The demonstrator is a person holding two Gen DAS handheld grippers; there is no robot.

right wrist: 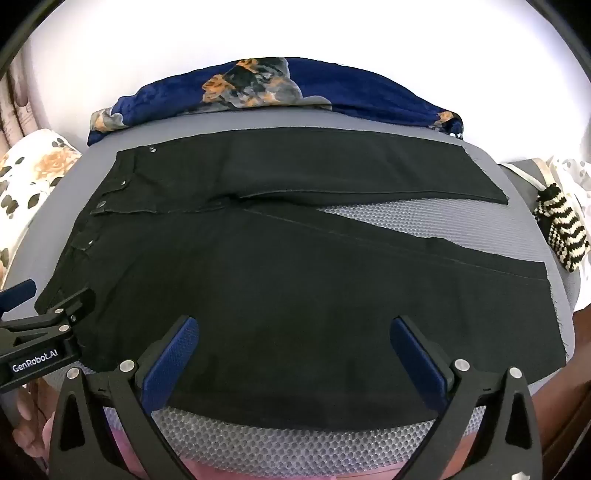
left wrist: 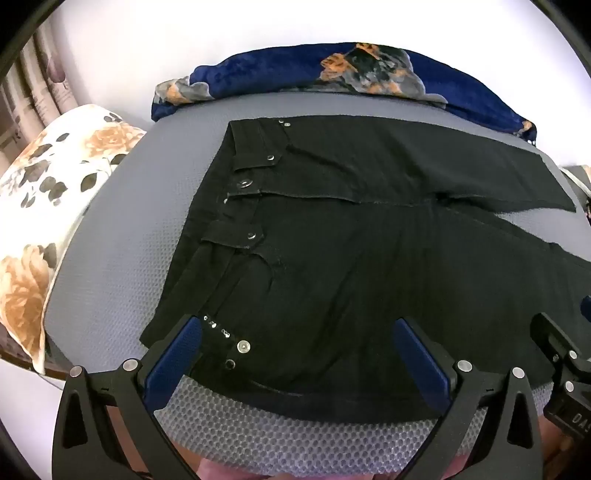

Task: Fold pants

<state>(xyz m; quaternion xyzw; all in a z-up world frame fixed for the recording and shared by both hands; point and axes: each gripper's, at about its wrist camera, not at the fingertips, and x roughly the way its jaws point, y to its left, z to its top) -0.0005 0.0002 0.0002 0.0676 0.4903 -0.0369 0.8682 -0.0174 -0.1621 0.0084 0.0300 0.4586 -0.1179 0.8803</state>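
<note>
Grey mesh mat [left wrist: 295, 435] nearest, black pants [left wrist: 351, 266] flat on it, legs splayed rightward; my left gripper [left wrist: 295, 347] and right gripper [right wrist: 291, 347] hover with jaws apart over near edge: pinch hem evenly, fold leg onto leg.

Black frames, blue finger pads and silver screws are seen on the left gripper [left wrist: 297, 341] and right gripper [right wrist: 293, 339]; "GenRobot.AI" is printed in white.

A gray bumpy mat [left wrist: 122, 236] fills the middle. A blue flowery blanket [left wrist: 280, 74] lies at the top, a flowery pillow [left wrist: 55, 192] at left. The white wall [right wrist: 295, 33] glows bright.
</note>
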